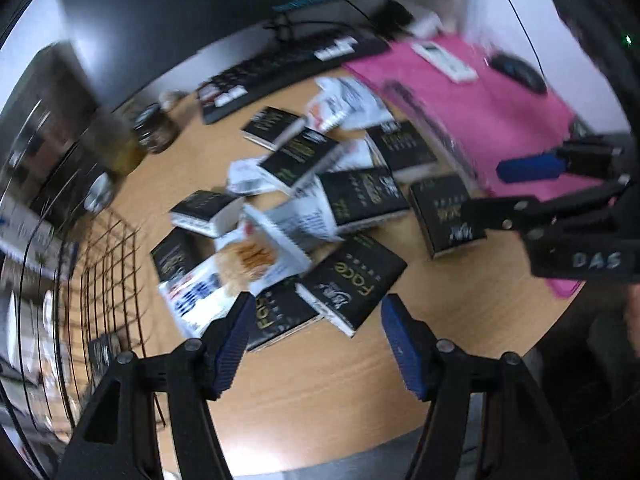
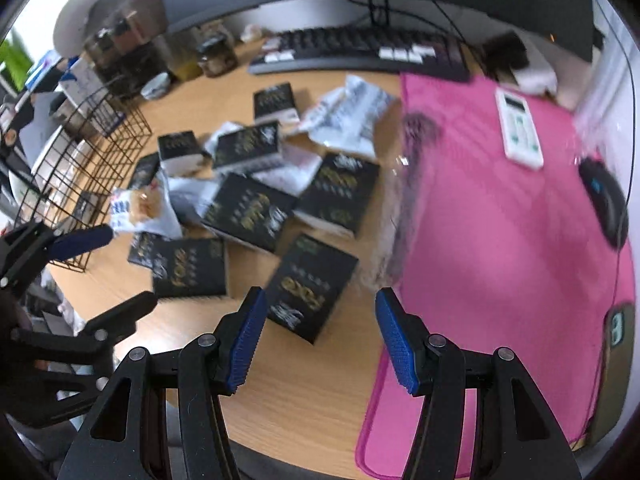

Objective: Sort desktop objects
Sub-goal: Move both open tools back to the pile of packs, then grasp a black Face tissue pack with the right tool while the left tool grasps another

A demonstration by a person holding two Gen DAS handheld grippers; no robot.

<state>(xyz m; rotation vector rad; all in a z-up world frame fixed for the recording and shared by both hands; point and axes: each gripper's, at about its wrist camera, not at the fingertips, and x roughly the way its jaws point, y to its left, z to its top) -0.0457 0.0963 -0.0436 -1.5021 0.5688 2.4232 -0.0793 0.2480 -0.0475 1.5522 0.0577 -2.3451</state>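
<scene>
A pile of several black boxes with gold lettering (image 1: 352, 280) (image 2: 312, 288) lies on the wooden desk (image 2: 300, 392), mixed with white snack packets (image 1: 248, 260) (image 2: 140, 204). My left gripper (image 1: 318, 344) hovers open over the near edge of the pile, with nothing between its blue pads; it also shows in the right wrist view as the left gripper (image 2: 104, 276) beside the wire basket. My right gripper (image 2: 320, 340) is open and empty above the nearest black box and the bare wood. In the left wrist view the right gripper (image 1: 520, 190) hangs over the pink mat's edge.
A black wire basket (image 1: 108, 276) (image 2: 80, 160) stands left of the pile. A pink mat (image 2: 500, 240) on the right carries a white calculator (image 2: 518, 128) and a black mouse (image 2: 604, 200). A keyboard (image 2: 360, 52) and a jar (image 2: 218, 56) sit at the back.
</scene>
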